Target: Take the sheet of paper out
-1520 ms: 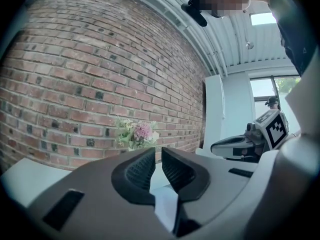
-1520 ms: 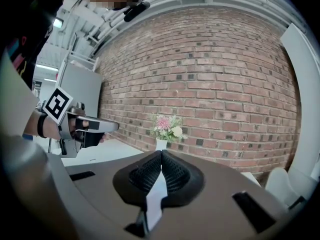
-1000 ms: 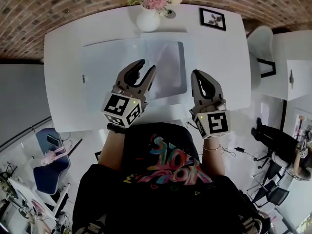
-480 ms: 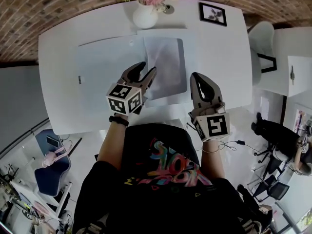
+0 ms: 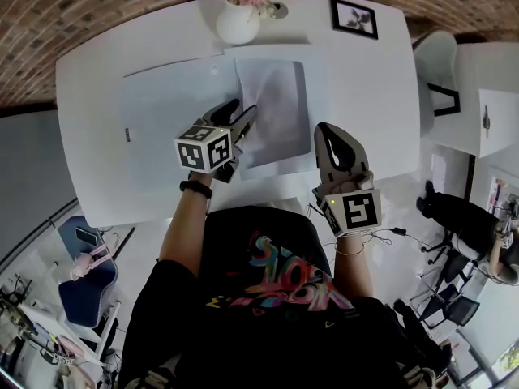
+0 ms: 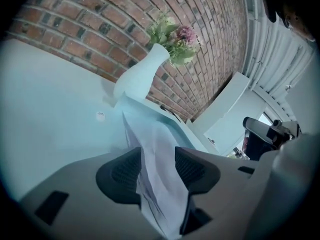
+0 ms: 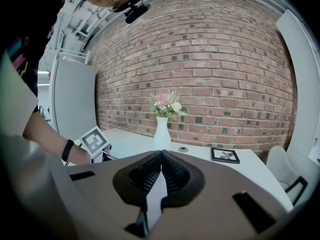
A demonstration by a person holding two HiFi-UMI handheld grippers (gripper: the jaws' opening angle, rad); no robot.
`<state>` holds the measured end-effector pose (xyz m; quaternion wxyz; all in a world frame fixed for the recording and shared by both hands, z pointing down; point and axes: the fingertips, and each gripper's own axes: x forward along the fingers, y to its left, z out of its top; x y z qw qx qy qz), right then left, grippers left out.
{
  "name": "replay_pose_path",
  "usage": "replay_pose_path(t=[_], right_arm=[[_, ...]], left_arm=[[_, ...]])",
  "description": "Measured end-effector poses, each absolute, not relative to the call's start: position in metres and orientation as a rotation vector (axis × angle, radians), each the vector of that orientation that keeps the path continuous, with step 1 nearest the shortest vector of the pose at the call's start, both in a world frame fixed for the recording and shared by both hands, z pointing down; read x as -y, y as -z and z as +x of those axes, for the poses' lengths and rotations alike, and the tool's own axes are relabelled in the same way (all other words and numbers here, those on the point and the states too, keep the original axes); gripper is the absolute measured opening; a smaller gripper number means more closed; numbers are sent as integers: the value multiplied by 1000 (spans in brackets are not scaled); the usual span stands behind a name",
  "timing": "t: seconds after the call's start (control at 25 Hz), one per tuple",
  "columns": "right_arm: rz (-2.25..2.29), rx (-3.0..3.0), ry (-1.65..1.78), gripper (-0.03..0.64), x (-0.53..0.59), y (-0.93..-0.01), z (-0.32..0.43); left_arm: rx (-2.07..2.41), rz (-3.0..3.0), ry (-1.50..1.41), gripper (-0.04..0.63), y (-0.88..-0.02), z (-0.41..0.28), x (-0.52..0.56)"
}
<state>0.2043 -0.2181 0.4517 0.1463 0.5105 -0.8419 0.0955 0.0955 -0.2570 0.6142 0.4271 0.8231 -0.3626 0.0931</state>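
Between L tongs: paper sheet, loose | L just opening | R tongs clenched

My left gripper fills the lower part of the view from 4 to 8 o'clock. Its jaws stand well apart and have just been opening. Between them lies the sheet of paper, slightly rumpled. It runs from 6 o'clock up toward the white vase at 11 o'clock, and its left edge runs along my left pad. The vase holds a bunch of flowers, pink and green, at 12 o'clock, in front of a brick wall. The pale table spreads out toward 9 o'clock and has a small round spot on it.
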Motion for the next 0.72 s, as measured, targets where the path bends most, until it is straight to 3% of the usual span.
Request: replay_pose_path(t=[0.72], right_arm=[[1479,2425,-304,20,223,-452,206]], left_arm=[[737,1912,-366,221,-630,121,248]])
